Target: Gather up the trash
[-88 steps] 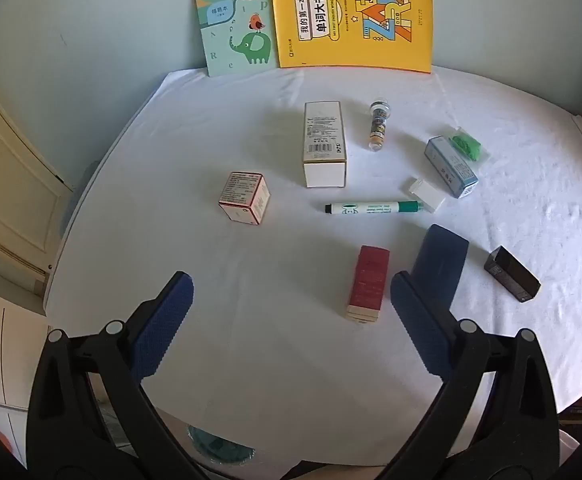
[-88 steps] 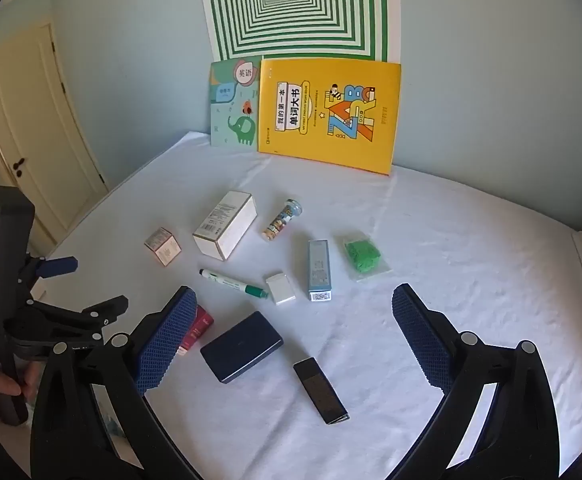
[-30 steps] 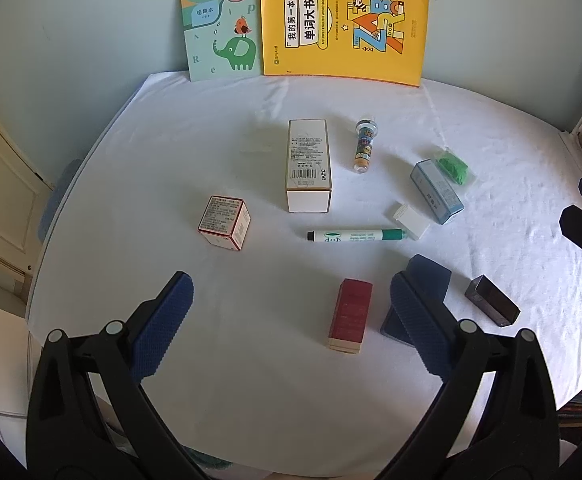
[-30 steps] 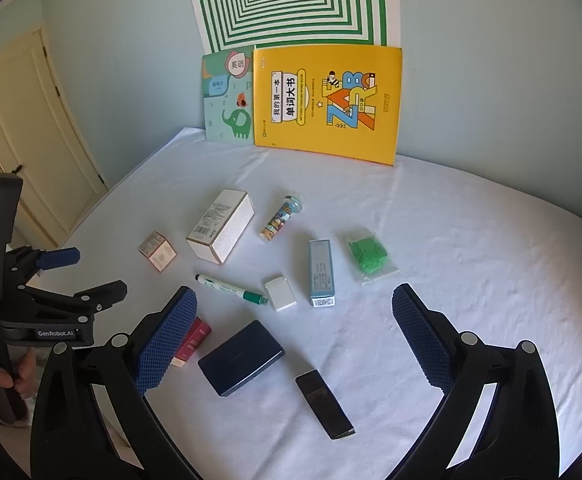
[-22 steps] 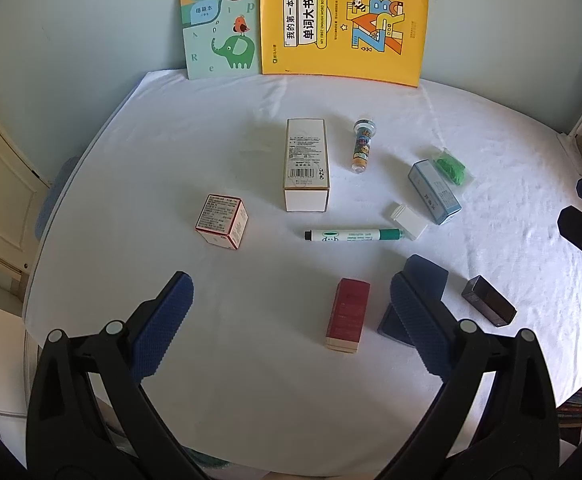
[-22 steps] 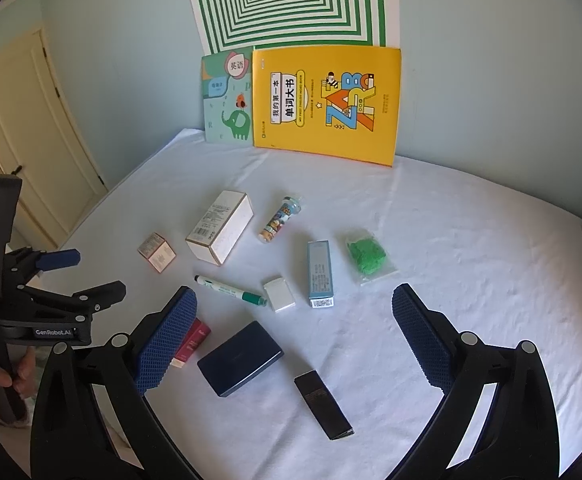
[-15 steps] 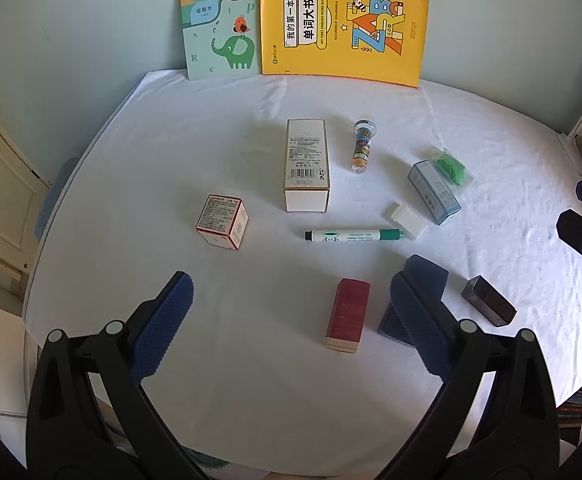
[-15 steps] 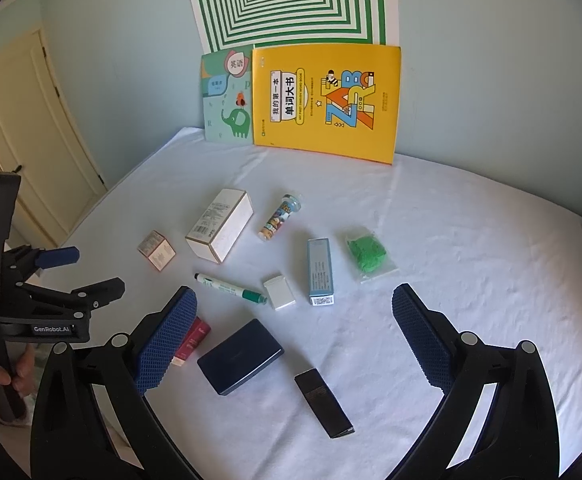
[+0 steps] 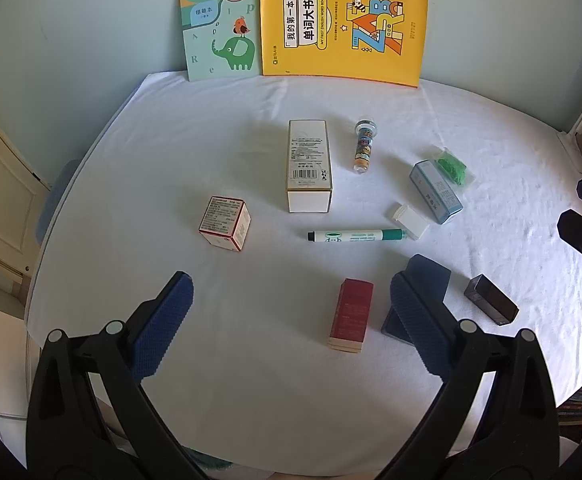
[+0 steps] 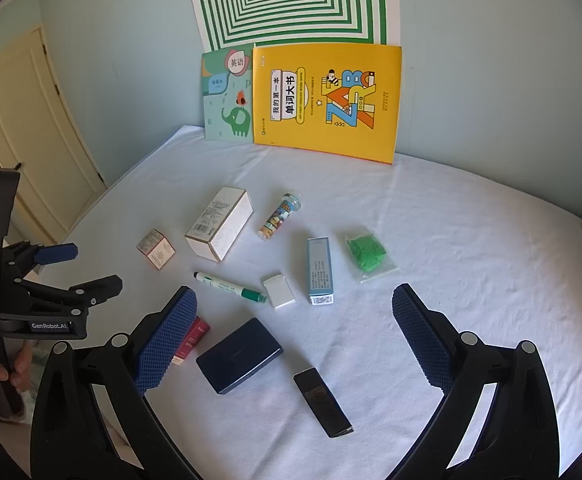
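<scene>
Several small items lie on a white table (image 9: 171,140): a tall white box (image 9: 307,164), a small cube box (image 9: 225,223), a green marker (image 9: 357,235), a red box (image 9: 351,314), a dark blue case (image 10: 239,354), a black box (image 10: 323,396), a light blue box (image 10: 320,270), a small white box (image 10: 279,290), a candy tube (image 10: 279,215) and a green bag (image 10: 367,254). My left gripper (image 9: 291,324) is open and empty above the table's near edge. My right gripper (image 10: 295,344) is open and empty above the dark blue case.
Two books, a yellow one (image 10: 327,102) and a teal one (image 10: 227,94), lean on the back wall under a green striped poster (image 10: 291,0). A cream door (image 10: 23,140) stands at the left. The left gripper also shows in the right wrist view (image 10: 43,292).
Over the last three seconds both grippers drew back and rose a little, so the items look smaller. In the last half second nothing has visibly moved.
</scene>
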Demonstrator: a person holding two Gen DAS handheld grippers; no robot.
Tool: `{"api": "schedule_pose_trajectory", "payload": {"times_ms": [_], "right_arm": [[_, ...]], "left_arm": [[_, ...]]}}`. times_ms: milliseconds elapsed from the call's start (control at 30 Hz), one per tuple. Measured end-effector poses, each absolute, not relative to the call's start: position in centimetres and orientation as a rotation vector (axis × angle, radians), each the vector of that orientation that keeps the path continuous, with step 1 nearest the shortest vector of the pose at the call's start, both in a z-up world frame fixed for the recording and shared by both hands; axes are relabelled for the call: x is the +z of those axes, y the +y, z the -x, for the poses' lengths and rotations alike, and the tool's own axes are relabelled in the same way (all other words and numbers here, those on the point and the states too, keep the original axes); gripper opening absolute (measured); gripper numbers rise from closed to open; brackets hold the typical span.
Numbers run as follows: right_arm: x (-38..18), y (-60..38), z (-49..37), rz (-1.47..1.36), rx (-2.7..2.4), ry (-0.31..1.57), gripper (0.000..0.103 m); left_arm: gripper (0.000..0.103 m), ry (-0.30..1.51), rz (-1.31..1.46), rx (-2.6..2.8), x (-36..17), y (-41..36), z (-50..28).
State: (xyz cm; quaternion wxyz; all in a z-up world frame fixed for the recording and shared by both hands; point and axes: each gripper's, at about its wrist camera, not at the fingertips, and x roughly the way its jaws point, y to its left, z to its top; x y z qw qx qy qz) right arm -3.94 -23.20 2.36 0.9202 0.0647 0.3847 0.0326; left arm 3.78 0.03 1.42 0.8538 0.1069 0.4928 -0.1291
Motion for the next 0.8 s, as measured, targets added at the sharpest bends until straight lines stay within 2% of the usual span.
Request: {"api": "schedule_pose_trajectory", "payload": {"times_ms": [800], "right_arm": [[1.5, -23.0, 2.9, -0.137, 0.073, 0.823, 0.097]], "left_arm": [[0.097, 1.059, -0.228, -0.269, 0.5, 0.0, -5.1]]}}
